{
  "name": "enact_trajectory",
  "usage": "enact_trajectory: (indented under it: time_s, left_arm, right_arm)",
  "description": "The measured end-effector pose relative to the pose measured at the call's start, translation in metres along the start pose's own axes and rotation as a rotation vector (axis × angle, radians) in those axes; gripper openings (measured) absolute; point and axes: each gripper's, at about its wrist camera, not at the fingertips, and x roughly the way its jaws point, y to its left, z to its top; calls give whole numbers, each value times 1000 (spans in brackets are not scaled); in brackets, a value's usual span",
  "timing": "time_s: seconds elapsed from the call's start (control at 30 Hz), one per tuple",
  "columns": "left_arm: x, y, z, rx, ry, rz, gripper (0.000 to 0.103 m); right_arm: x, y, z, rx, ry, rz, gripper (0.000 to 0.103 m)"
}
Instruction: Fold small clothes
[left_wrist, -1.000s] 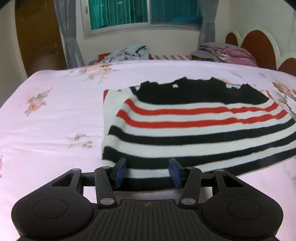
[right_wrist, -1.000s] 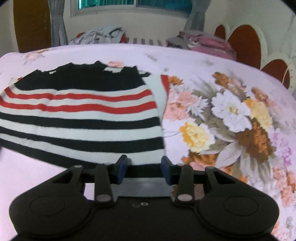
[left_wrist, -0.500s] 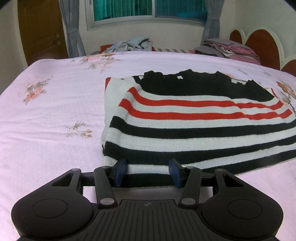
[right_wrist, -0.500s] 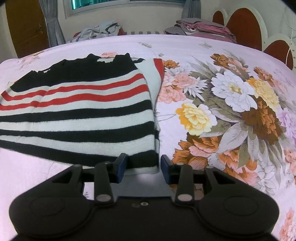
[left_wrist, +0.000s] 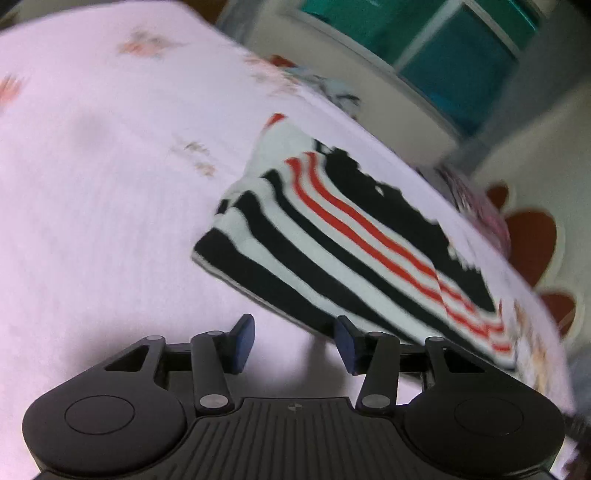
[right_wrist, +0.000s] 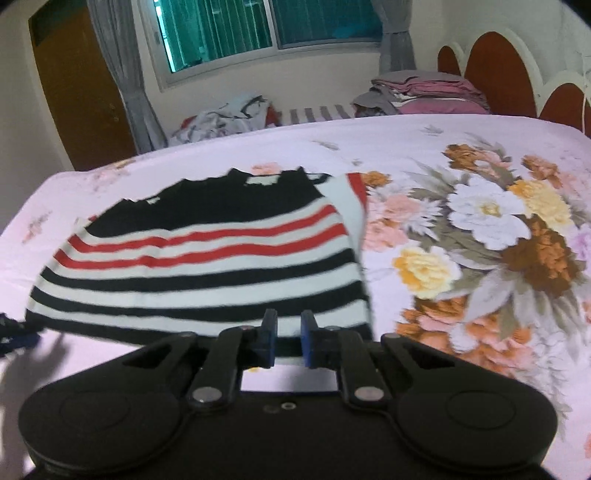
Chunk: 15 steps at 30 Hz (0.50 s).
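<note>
A striped sweater (right_wrist: 207, 258), black, white and red, lies flat on the pink floral bedsheet (right_wrist: 461, 140) with sleeves folded in. In the right wrist view my right gripper (right_wrist: 289, 341) is nearly closed on the sweater's bottom hem near its right corner. In the left wrist view the sweater (left_wrist: 332, 236) appears tilted and blurred. My left gripper (left_wrist: 293, 341) is open and empty over bare sheet (left_wrist: 92, 184), just left of and below the hem's left corner.
A pile of loose clothes (right_wrist: 225, 118) and a stack of folded bedding (right_wrist: 428, 92) lie beyond the bed's far edge, under the window. A scalloped headboard (right_wrist: 495, 74) stands at the right. A large flower print covers the sheet right of the sweater.
My right gripper has closed on the sweater's hem near the right corner. My left gripper has tilted and shifted left off the hem, staying open.
</note>
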Motion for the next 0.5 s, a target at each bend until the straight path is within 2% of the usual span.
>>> enact_trajectory:
  time_s: [0.23,0.5]
  left_arm:
    - [23,21,9,-225,-65,-69,48]
    - [45,30,25,-329,-118,-122,46]
  right_arm:
    - [23,25,20,2,20,57,13]
    - [73,67,47,-39,62,104,12]
